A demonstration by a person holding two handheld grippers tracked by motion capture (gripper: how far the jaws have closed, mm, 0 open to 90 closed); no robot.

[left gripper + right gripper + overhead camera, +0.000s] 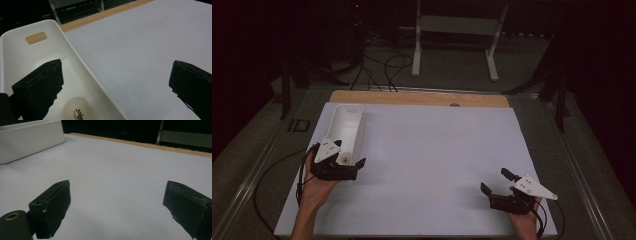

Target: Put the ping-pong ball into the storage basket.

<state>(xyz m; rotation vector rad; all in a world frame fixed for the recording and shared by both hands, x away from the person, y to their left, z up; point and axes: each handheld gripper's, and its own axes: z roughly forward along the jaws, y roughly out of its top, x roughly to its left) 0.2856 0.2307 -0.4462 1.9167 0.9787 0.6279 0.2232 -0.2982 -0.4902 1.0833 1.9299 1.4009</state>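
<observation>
Gaping left tongs (115,82) astride bin (75,52) wall, ball (75,108) inside.

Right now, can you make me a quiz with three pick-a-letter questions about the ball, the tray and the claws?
1. Where is the ball?
A. inside the white tray
B. on the bare table
C. in the right claw

2. What colour is the ball?
A. green
B. white
C. blue

3. How is the left claw now?
A. shut on the ball
B. shut on the tray
C. open

Answers: 1 A, the ball lies on the tray's floor. 2 B, it is white with small print. 3 C, its jaws stand wide apart, one over the tray and one over the table.
</observation>
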